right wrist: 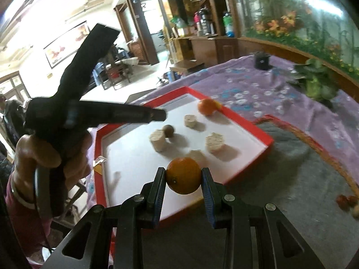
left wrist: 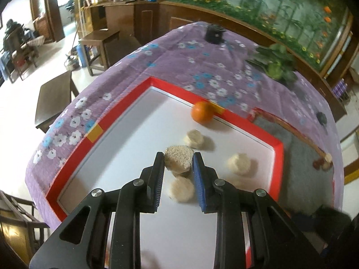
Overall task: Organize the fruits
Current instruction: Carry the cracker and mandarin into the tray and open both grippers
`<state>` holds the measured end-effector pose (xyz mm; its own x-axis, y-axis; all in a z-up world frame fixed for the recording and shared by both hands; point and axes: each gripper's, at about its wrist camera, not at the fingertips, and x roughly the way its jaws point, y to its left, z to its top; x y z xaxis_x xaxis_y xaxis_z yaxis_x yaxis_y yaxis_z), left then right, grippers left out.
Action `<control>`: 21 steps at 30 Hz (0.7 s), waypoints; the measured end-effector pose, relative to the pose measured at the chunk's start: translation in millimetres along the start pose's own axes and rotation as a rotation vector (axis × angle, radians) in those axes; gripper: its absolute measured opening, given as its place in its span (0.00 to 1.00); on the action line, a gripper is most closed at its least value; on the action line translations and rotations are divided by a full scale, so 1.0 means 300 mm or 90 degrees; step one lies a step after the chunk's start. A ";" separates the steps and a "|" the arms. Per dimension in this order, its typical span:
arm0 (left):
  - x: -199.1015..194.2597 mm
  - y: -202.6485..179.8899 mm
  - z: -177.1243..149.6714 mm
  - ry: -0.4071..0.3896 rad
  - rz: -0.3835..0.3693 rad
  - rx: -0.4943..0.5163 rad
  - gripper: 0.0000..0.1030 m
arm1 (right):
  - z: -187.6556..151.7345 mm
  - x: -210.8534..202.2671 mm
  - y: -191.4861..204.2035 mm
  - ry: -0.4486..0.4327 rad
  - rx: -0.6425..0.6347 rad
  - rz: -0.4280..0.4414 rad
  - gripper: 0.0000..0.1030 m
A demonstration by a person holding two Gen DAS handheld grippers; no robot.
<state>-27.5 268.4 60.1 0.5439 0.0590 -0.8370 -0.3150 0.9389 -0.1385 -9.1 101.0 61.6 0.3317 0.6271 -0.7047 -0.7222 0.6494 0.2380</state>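
Observation:
My left gripper (left wrist: 178,160) is shut on a beige grainy puck-shaped piece (left wrist: 178,161) and holds it over the red-rimmed white tray (left wrist: 121,115). An orange (left wrist: 202,112) lies at the tray's far rim. Several beige pucks (left wrist: 194,139) lie on the tray. My right gripper (right wrist: 183,176) is shut on a second orange (right wrist: 183,175), held above the tray's near edge (right wrist: 246,172). In the right wrist view the left gripper (right wrist: 154,114) reaches over the tray from the left, above a small brown round fruit (right wrist: 168,131) beside a puck (right wrist: 158,142).
A purple flowered cloth (left wrist: 179,67) covers the table. A grey mat with a woven rim (right wrist: 303,168) lies right of the tray, with small red and tan fruits (right wrist: 346,200) on it. A leafy plant (right wrist: 318,80) and a black object (right wrist: 261,61) stand at the back.

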 end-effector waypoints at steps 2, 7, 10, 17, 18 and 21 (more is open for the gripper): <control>0.019 0.024 0.012 0.005 0.007 -0.011 0.24 | 0.003 0.041 0.018 0.016 -0.006 0.012 0.29; 0.080 0.062 0.030 0.029 0.016 -0.028 0.24 | 0.011 0.132 0.042 0.046 -0.019 0.027 0.29; 0.115 0.074 0.031 0.046 0.015 -0.038 0.24 | 0.012 0.172 0.041 0.060 -0.019 0.029 0.29; 0.163 0.089 0.032 0.065 0.023 -0.059 0.24 | 0.020 0.206 0.039 0.052 -0.035 0.019 0.30; 0.167 0.095 0.031 0.069 0.020 -0.068 0.24 | 0.020 0.208 0.040 0.051 -0.037 0.018 0.30; 0.166 0.102 0.033 0.069 0.014 -0.083 0.26 | 0.018 0.204 0.051 0.052 -0.044 0.016 0.37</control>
<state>-2.4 303.5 19.3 0.4503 0.0357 -0.8922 -0.4278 0.8857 -0.1805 3.4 151.4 25.7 0.2648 0.6035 -0.7521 -0.7706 0.6013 0.2112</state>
